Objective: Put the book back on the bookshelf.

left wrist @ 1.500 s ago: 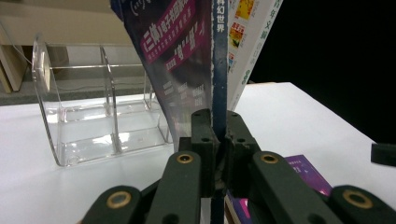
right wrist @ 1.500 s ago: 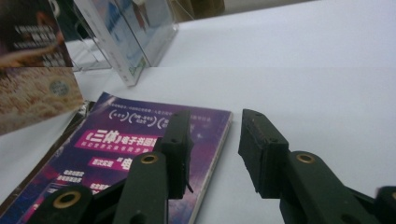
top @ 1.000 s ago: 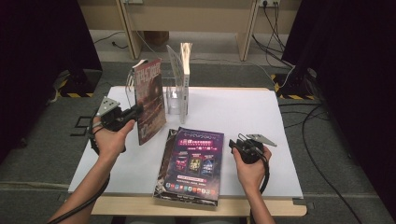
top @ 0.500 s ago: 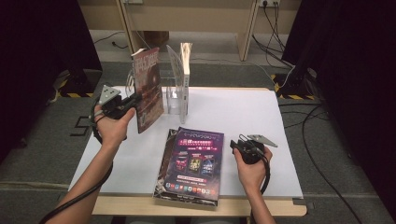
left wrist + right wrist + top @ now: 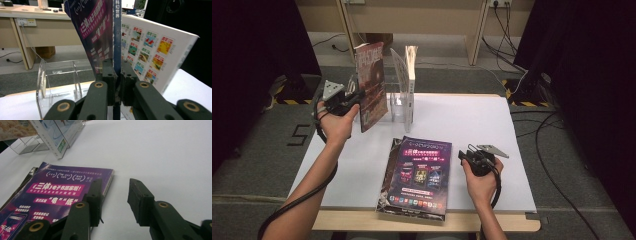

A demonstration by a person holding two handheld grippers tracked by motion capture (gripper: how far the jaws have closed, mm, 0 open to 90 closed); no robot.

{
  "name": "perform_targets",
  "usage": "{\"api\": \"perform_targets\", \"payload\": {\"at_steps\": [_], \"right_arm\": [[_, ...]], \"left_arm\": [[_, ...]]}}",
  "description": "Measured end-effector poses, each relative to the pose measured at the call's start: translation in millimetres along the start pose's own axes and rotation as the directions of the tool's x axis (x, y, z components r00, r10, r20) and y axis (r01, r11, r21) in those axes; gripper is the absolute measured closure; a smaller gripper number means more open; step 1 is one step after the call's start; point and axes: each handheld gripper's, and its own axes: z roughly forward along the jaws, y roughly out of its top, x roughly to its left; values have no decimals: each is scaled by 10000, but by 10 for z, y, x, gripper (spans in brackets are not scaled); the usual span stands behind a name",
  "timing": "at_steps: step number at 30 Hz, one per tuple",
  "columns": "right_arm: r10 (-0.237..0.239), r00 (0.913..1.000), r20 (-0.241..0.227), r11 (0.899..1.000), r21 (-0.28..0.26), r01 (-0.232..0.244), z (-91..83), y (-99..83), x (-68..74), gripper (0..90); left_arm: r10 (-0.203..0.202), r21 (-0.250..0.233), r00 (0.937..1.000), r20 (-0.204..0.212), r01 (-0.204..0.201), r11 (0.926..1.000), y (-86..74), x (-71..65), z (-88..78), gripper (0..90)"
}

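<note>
Left gripper (image 5: 354,97) clamps the upright purple-covered magazine (image 5: 371,85) beside the clear acrylic rack (image 5: 399,100); right gripper (image 5: 468,154) jaws stand apart.

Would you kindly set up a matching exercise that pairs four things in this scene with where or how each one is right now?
Things:
1. held magazine
2. purple magazine
3. white book
4. right gripper

States:
A. jaws open, nothing between them
B. standing in the clear rack
C. clamped upright in the left gripper
D. lying flat on top of the stack on the table

Pairs: 1-C, 2-D, 3-B, 4-A
</note>
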Motion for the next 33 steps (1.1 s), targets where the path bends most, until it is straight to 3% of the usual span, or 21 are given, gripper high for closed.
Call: {"api": "perform_targets", "payload": {"at_steps": [9, 26, 30, 33], "right_arm": [[131, 9999, -72, 9999, -50, -132, -21, 8, 10, 641], [275, 9996, -52, 9996, -10, -275, -20, 4, -6, 641], [209, 9997, -80, 9997, -98, -210, -21, 6, -19, 642], [108, 9999, -85, 9999, -94, -109, -21, 9, -23, 642]], "left_arm": [[217, -122, 9995, -232, -220, 9997, 75, 6, 175, 844], [152, -140, 9992, -376, -158, 9998, 126, 19, 469, 844], [28, -103, 9992, -392, -32, 9999, 122, 23, 538, 843], [149, -54, 9988, -466, -151, 9999, 115, 15, 579, 844]]}}
